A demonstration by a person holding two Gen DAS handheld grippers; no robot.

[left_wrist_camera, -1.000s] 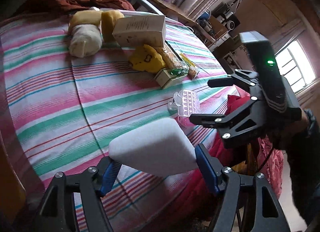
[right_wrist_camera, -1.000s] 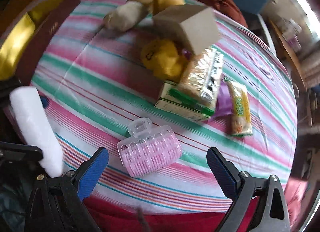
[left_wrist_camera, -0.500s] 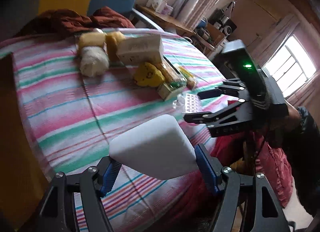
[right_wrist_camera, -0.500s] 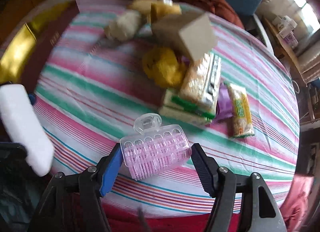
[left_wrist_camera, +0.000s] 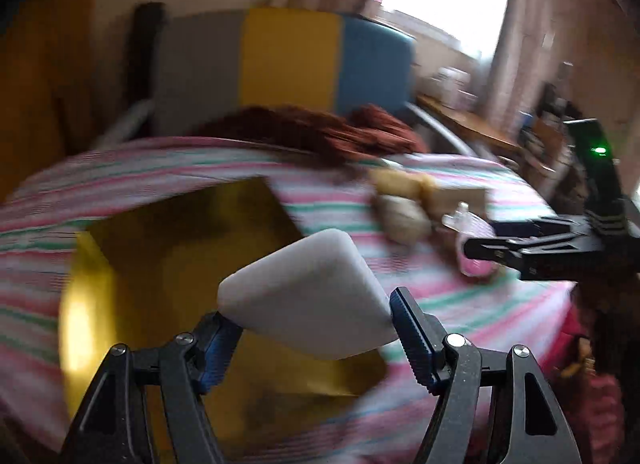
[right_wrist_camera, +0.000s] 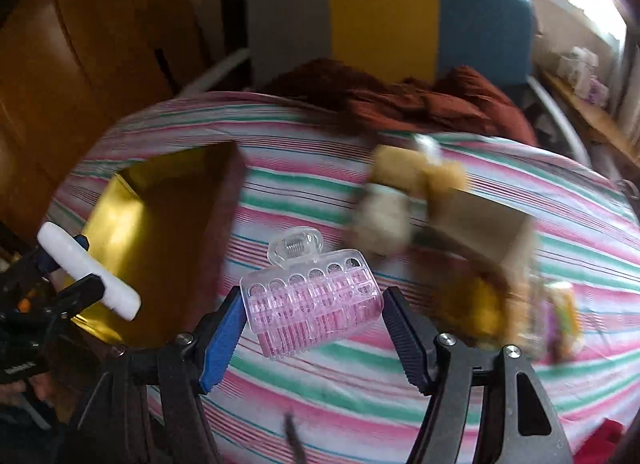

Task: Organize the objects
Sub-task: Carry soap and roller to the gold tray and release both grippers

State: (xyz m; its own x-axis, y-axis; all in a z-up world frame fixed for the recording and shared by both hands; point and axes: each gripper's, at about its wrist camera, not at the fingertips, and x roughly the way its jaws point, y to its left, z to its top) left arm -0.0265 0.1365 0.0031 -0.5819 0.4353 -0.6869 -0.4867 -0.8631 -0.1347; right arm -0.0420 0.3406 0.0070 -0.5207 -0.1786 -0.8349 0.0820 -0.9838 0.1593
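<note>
Jaws of both grippers are clamped: left gripper (left_wrist_camera: 316,328) on a white sponge (left_wrist_camera: 308,296), right gripper (right_wrist_camera: 312,324) on a pink hair clip (right_wrist_camera: 316,296); both are judged bound for the gold box (right_wrist_camera: 160,232), where release is needed.

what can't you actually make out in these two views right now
- Left wrist: the toys and carton are motion-blurred; the white foam block hides part of the gold box.
- Right wrist: snack packets are smeared; the pink hair roller hides the bedsheet under it.

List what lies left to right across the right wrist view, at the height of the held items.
White foam block in the left tongs → gold-lined box → pink hair roller in the right tongs → blurred cardboard box → snack packet.
</note>
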